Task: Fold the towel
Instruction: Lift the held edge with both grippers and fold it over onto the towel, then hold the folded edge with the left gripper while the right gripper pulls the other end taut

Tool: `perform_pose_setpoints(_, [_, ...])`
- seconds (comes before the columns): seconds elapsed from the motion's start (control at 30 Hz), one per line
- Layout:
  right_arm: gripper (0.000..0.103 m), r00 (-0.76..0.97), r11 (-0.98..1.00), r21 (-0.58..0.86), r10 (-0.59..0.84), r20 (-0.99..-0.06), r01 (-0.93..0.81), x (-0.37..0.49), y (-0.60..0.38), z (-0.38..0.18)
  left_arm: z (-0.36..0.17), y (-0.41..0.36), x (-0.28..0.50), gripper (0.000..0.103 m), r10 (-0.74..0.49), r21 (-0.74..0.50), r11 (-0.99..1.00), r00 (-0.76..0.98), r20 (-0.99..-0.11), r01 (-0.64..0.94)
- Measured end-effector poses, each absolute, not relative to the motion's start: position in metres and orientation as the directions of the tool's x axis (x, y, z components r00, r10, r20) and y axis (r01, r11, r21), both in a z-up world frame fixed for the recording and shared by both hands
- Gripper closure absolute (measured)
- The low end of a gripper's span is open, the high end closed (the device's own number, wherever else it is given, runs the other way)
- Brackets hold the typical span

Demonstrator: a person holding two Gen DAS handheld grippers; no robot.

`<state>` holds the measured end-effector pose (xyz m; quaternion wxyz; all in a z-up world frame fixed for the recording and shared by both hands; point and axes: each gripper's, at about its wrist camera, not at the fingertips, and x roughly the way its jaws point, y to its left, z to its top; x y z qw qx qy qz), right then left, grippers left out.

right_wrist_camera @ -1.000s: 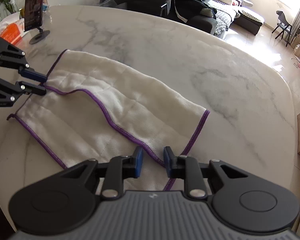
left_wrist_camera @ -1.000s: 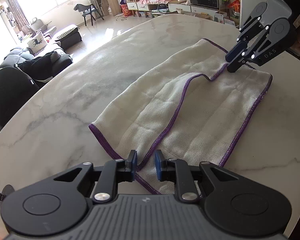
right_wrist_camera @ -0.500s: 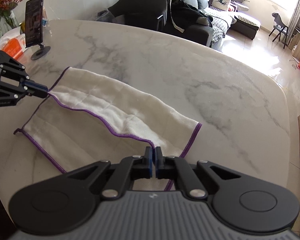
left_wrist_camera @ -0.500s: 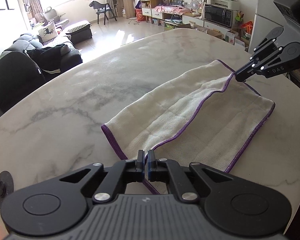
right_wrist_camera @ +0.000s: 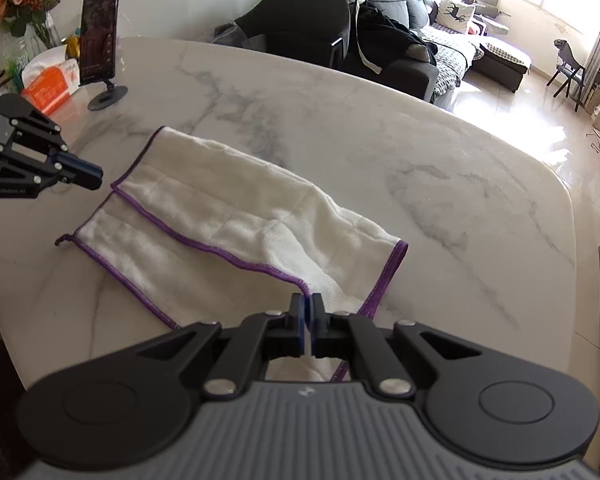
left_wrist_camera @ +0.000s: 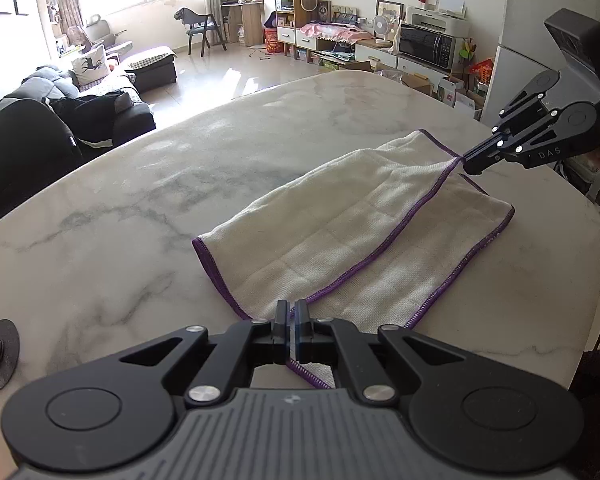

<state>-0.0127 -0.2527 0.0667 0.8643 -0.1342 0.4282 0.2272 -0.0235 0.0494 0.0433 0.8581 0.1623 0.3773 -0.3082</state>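
Observation:
A cream towel [left_wrist_camera: 352,236] with a purple hem lies on the marble table [left_wrist_camera: 140,208], its upper layer folded partway over the lower. My left gripper [left_wrist_camera: 291,312] is shut on the purple edge of the upper layer at one corner. My right gripper [right_wrist_camera: 309,308] is shut on the same edge at the other corner. In the left wrist view the right gripper [left_wrist_camera: 470,162] holds its corner lifted above the table. In the right wrist view the towel [right_wrist_camera: 228,220] stretches toward the left gripper [right_wrist_camera: 94,176], which shows at the far left with its fingers together.
A phone on a round stand [right_wrist_camera: 100,40], an orange tissue pack [right_wrist_camera: 52,84] and a flower vase [right_wrist_camera: 24,16] stand at one end of the table. The table's edge [left_wrist_camera: 596,272] runs close beyond the towel. A dark sofa [right_wrist_camera: 380,24] stands behind.
Both grippers closed on the purple edge of the upper layer and lifted it. The edge is now pulled taut and has moved further across the lower layer.

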Motion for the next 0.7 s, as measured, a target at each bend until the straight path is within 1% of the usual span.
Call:
perform_pose_setpoints(0.13, [0.101,0.533,0.859,-0.040,0.280,-0.799,-0.510,-0.020,-0.254,0.068,0.041,0.050,-0.032,0.102,-0.415,0.052,0.743,0.519,-0.747,0.668])
perform_pose_setpoints(0.27, [0.101,0.547,0.867,-0.040,0.277,-0.790,-0.497,-0.017,-0.254,0.074,0.033,0.043,-0.037,0.094,-0.371,0.157,0.717,0.564,-0.738,0.679])
perform_pose_setpoints(0.33, [0.101,0.557,0.868,-0.040,0.282,-0.781,-0.495,-0.016,-0.253,0.080,0.029,0.041,-0.034,0.091,-0.361,0.184,0.710,0.576,-0.733,0.680])
perform_pose_setpoints(0.37, [0.101,0.563,0.868,-0.041,0.284,-0.776,-0.494,-0.015,-0.252,0.084,0.028,0.039,-0.033,0.081,-0.358,0.196,0.704,0.580,-0.732,0.683])
perform_pose_setpoints(0.4, [0.101,0.567,0.869,-0.044,0.283,-0.773,-0.494,-0.013,-0.251,0.088,0.026,0.038,-0.032,0.068,-0.356,0.205,0.701,0.584,-0.729,0.683])
perform_pose_setpoints(0.43, [0.101,0.572,0.869,-0.049,0.280,-0.771,-0.492,-0.010,-0.249,0.092,0.025,0.037,-0.032,0.066,-0.351,0.221,0.698,0.595,-0.723,0.681])
perform_pose_setpoints(0.53, [0.101,0.583,0.872,-0.055,0.278,-0.763,-0.487,0.000,-0.245,0.105,0.022,0.031,-0.030,0.067,-0.345,0.260,0.681,0.612,-0.711,0.685])
perform_pose_setpoints(0.7, [0.101,0.591,0.873,-0.057,0.278,-0.757,-0.484,0.021,-0.236,0.123,0.018,0.014,-0.026,0.066,-0.355,0.291,0.643,0.613,-0.706,0.708])
